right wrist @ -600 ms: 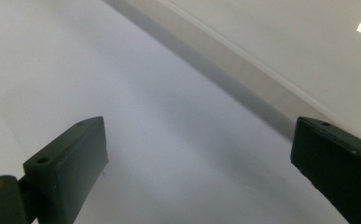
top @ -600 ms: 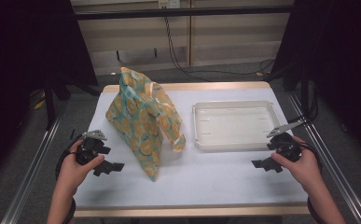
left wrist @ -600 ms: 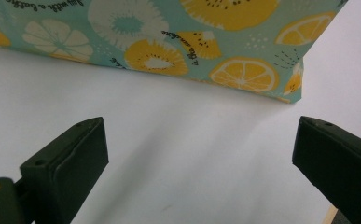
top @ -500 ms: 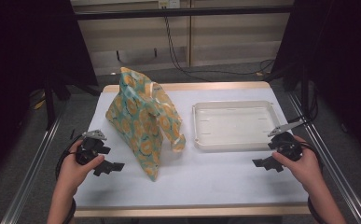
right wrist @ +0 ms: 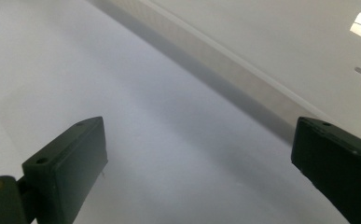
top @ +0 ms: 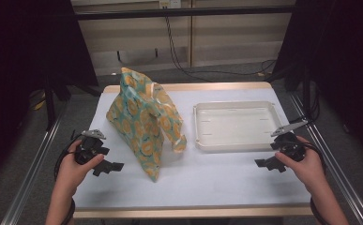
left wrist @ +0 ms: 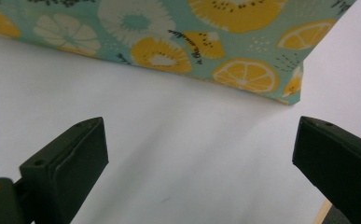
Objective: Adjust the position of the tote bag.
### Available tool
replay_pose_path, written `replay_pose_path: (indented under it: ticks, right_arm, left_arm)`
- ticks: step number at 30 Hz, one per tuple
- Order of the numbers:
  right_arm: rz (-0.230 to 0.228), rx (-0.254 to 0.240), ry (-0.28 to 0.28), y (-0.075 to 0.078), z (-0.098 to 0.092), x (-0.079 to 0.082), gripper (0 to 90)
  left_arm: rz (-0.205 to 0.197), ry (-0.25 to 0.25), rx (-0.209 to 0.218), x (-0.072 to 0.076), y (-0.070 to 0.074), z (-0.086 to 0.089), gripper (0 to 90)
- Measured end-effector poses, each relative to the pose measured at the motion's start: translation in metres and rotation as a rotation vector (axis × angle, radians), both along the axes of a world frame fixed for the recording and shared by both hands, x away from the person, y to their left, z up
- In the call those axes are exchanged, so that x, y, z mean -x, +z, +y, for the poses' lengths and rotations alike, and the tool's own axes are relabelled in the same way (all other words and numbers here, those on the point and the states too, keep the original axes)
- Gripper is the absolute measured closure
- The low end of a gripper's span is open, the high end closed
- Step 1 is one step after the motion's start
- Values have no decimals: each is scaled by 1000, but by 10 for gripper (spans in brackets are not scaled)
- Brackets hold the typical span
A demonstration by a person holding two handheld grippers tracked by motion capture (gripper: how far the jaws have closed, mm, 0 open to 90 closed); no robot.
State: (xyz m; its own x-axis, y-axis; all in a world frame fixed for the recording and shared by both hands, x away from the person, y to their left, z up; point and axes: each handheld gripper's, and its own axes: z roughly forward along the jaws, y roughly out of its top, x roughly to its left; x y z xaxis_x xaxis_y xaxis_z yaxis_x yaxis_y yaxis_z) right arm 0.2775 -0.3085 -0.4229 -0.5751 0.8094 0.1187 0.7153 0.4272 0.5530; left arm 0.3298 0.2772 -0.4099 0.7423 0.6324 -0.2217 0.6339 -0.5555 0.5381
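A teal bag printed with yellow citrus slices (top: 144,119) stands upright on the white table, left of centre. Its lower edge (left wrist: 192,51) crosses the top of the left gripper view. My left gripper (top: 108,167) rests low at the table's left, open and empty, with the bag a short way to its right. An empty white tray (top: 235,125) lies at the right. Its rim (right wrist: 243,70) runs diagonally through the right gripper view. My right gripper (top: 265,164) hovers just in front of the tray's near right corner, open with nothing between its jaws.
The white table top (top: 207,178) has a wooden edge along front and back. Metal rails (top: 34,168) run down both sides. Dark curtains and cables (top: 179,51) stand behind the table.
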Motion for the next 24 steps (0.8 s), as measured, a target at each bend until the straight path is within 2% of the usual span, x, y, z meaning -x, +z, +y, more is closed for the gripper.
replay_pose_path:
  ticks: [2,5,7,9,10,12,15,16,20,24]
  right_arm:
    - [3,-2,-8,0,0,1,32]
    - [1,-5,-9,1,-1,1,31]
    - [-1,-6,-17,1,0,1,30]
    - [-1,-6,-11,1,0,1,30]
    - [-1,-6,-9,1,0,1,31]
    - [0,-4,-8,1,1,1,30]
    - [1,-3,-2,0,1,1,31]
    - [0,-3,-1,0,1,1,30]
    - [3,-4,-2,0,1,1,31]
    - [-1,-6,0,0,1,2,34]
  left_arm:
    - [16,-7,-17,-2,3,1,29]
    - [18,-1,-15,-6,12,3,28]
    - [21,13,20,-9,17,4,28]
    - [31,17,29,-12,22,4,27]
    - [31,6,21,-14,24,4,27]
    - [42,3,34,-18,28,2,27]
    - [42,-9,18,-23,37,-1,26]
    - [44,-6,36,-25,39,-3,26]
    - [50,-18,33,-31,48,-5,26]
    - [46,-17,62,-37,62,-10,24]
